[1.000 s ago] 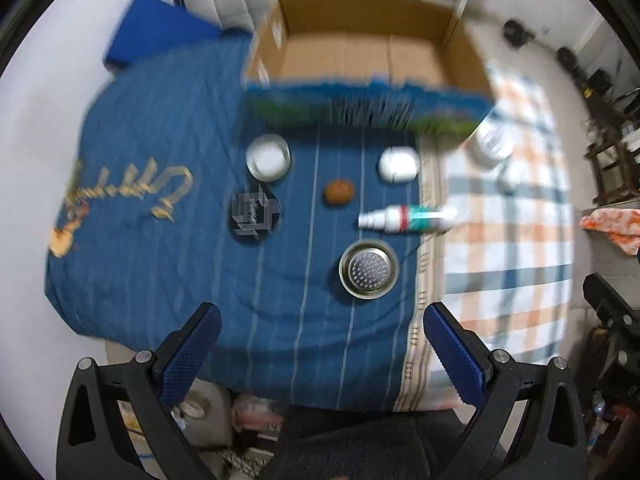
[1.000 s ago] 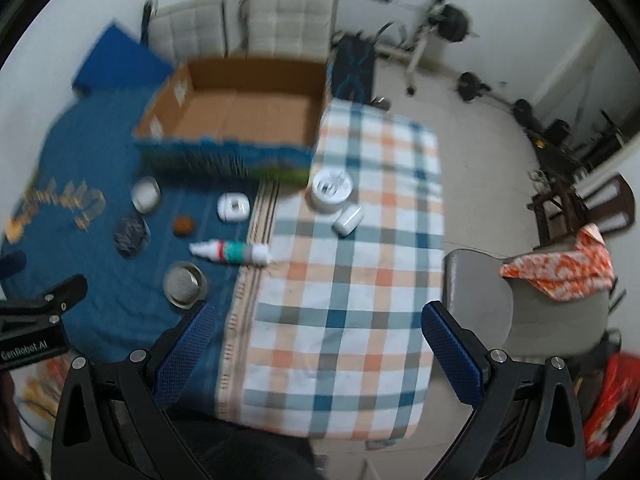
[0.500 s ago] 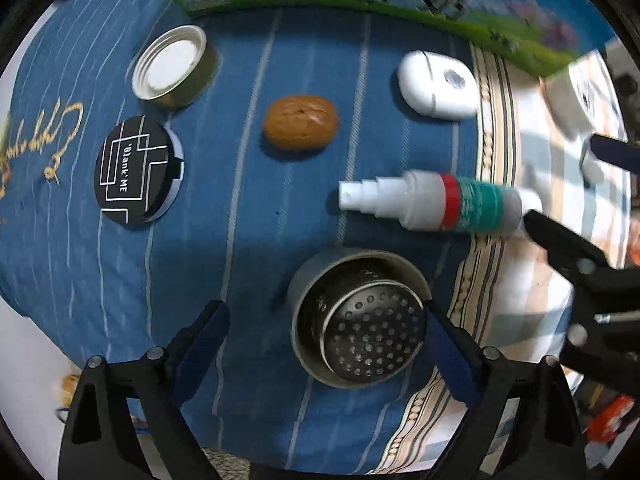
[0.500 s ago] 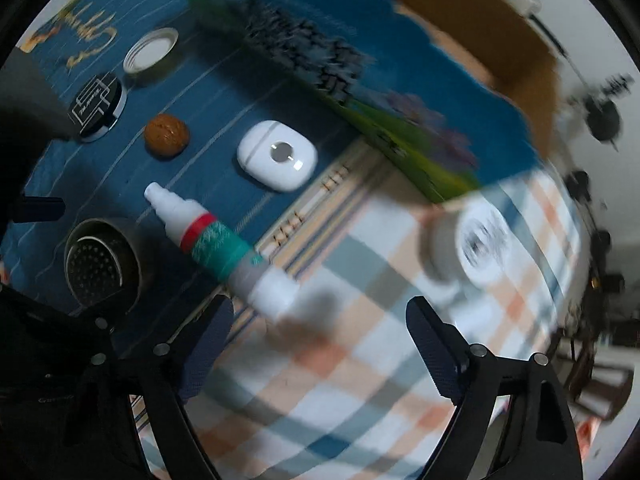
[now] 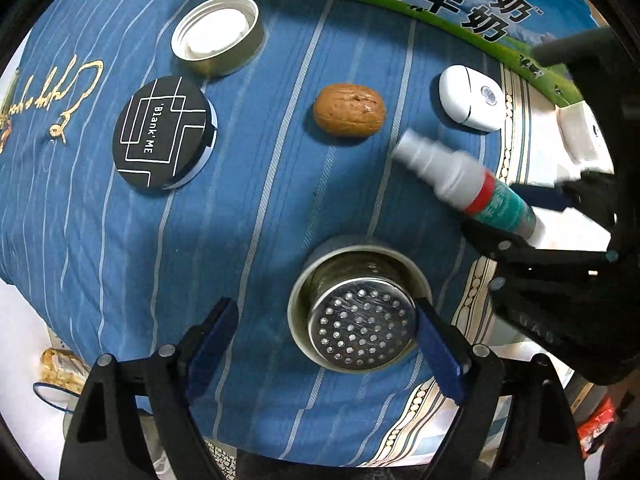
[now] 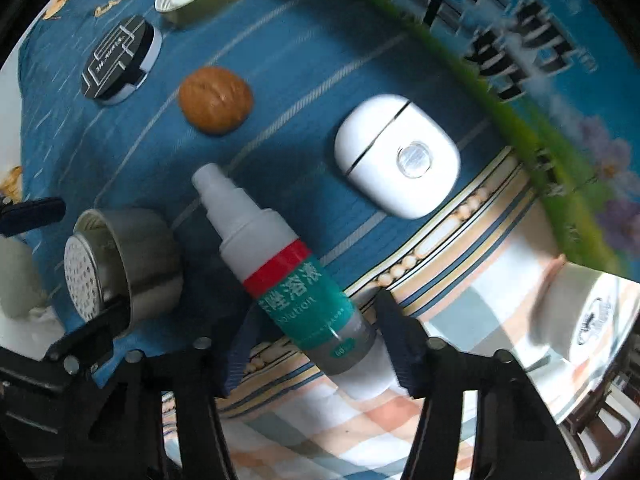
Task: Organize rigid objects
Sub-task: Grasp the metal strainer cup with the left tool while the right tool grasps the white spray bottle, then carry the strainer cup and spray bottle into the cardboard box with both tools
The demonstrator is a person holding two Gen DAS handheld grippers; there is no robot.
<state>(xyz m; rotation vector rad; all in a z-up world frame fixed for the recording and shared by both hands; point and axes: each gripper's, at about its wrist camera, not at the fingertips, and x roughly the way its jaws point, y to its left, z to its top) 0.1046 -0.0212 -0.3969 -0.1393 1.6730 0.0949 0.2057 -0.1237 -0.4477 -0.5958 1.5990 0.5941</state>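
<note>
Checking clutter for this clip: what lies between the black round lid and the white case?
The walnut lies between the black round lid and the white case, apart from both on the blue cloth; clearest in the left wrist view.

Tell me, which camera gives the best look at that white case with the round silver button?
The right wrist view: the white case lies large and near the middle, its lid seam and button plain. In the left wrist view the same case is smaller, out toward the right edge beside the milk carton, though still unblocked.

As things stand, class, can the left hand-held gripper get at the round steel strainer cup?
Probably yes: the left hand-held gripper is open, the steel strainer cup sits just ahead, nothing between.
</note>
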